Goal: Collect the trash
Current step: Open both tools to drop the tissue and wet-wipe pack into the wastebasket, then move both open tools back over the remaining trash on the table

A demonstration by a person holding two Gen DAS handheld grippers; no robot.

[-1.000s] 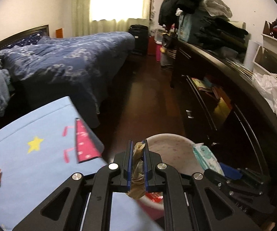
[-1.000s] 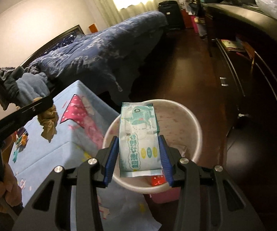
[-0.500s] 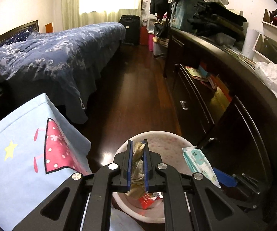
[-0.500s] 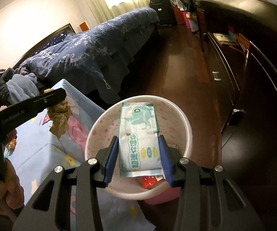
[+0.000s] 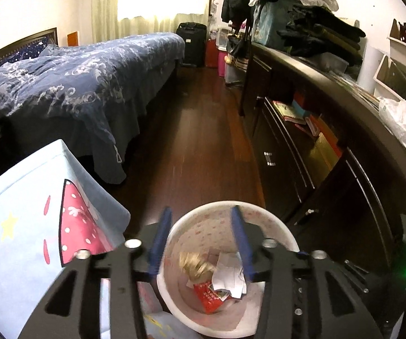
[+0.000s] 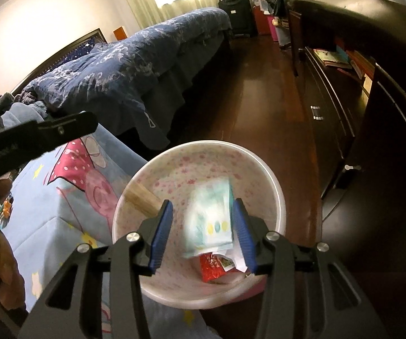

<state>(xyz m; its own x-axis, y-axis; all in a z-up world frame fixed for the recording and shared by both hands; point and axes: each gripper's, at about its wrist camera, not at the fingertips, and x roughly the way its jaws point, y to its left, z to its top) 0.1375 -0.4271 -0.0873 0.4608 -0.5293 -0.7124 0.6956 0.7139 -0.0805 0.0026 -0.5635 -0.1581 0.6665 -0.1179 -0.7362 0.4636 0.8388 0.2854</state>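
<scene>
A white waste bin with pink speckles [image 5: 203,226] [image 6: 191,169] stands right below both grippers. My left gripper [image 5: 200,211] hangs over it, its jaws opening with nothing between them. The brown crumpled paper [image 5: 197,265] lies inside the bin beside a red wrapper [image 5: 208,296] and white paper scraps [image 5: 231,276]; in the right wrist view it is a brown blur [image 6: 142,200]. My right gripper [image 6: 203,203] is opening too. The pale green wipes pack [image 6: 211,220] is blurred and tilted between its pads, free of the left pad and dropping into the bin.
A table under a blue cartoon cloth [image 5: 33,226] touches the bin's left side. Beyond it is a bed with a blue duvet [image 5: 76,84]. A long dark cabinet [image 5: 316,155] runs along the right, with wooden floor [image 5: 203,141] between. A hand [image 6: 5,254] holds the left gripper.
Both grippers came over the bin. The left jaws opened and let the brown paper drop in. The right jaws widened and the wipes pack is slipping down out of them.
</scene>
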